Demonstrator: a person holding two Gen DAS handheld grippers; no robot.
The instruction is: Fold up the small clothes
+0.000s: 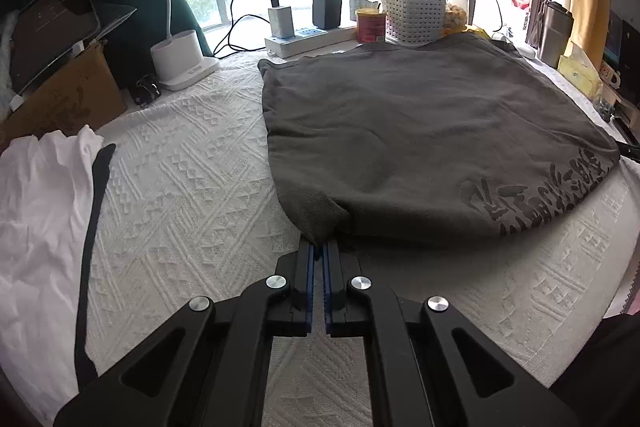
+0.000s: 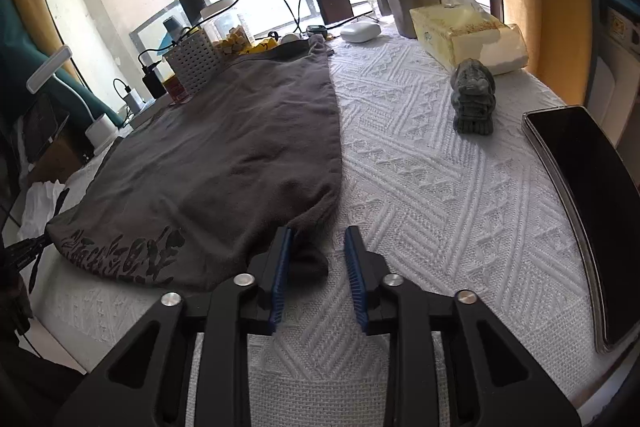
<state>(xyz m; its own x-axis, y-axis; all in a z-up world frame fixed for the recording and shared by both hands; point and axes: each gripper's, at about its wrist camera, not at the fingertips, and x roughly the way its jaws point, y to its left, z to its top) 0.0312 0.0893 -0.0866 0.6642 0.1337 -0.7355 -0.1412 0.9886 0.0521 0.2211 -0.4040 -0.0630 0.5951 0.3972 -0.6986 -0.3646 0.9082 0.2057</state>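
A dark grey garment (image 1: 420, 139) lies spread flat on the white textured tablecloth (image 1: 180, 187), with a dark print (image 1: 540, 195) along its near edge. My left gripper (image 1: 320, 247) is shut on the garment's near left corner, and the cloth bunches up at the blue pads. In the right wrist view the same garment (image 2: 224, 155) fills the left half. My right gripper (image 2: 319, 231) stands open at the near right corner. A fold of that corner (image 2: 308, 263) lies between the fingers, beside the left pad (image 2: 280, 267), and the right pad is clear of it.
A white garment with a black strip (image 1: 40, 207) lies at the left. Lamp base (image 1: 180, 59), power strip (image 1: 308, 41), red can (image 1: 370, 25) and white basket (image 1: 414, 13) line the far edge. Right of the garment stand a tissue box (image 2: 468, 35), stone figurine (image 2: 474, 95) and black phone (image 2: 588, 207).
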